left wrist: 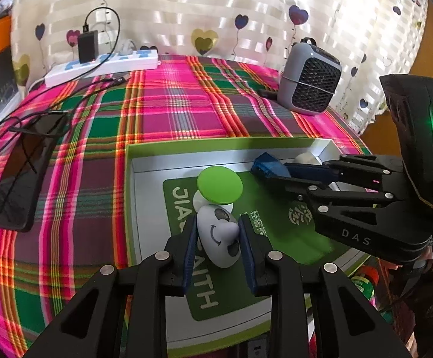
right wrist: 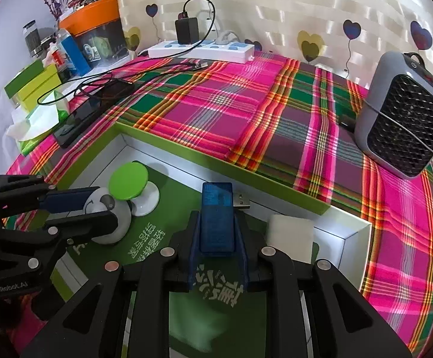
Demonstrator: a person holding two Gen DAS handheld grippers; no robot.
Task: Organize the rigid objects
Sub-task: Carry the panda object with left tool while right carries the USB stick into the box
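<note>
Over the green box: both tongs loaded

Above the open green box (left wrist: 133, 161) on the plaid-covered surface (left wrist: 162, 110), the left tongs (left wrist: 218, 240) are clamped on a white egg-shaped toy (left wrist: 216, 235) with a drawn smile and dark eye patches; the blue pads (left wrist: 190, 244) press its two sides. Just beyond the toy, a round stand with a lime-green disc (left wrist: 219, 185) on a white base sits on the box floor, close to the toy, though contact cannot be told.

Toward the box's far right corner, the right tongs (right wrist: 218, 238) are clamped on a translucent blue USB stick (right wrist: 217, 211), its metal plug (right wrist: 242, 201) pointing away past the fingertips. A pale rectangular block (right wrist: 289, 235) lies in the box just right of the stick, near the white inner wall.

Beyond the box stand a grey grille-fronted heater (right wrist: 404, 116) at the right and a white power strip (right wrist: 201, 49) with a black charger (right wrist: 186, 31) plugged in at the back. A dark phone (left wrist: 22, 179) lies on the cloth at the left, with black cables across it.
</note>
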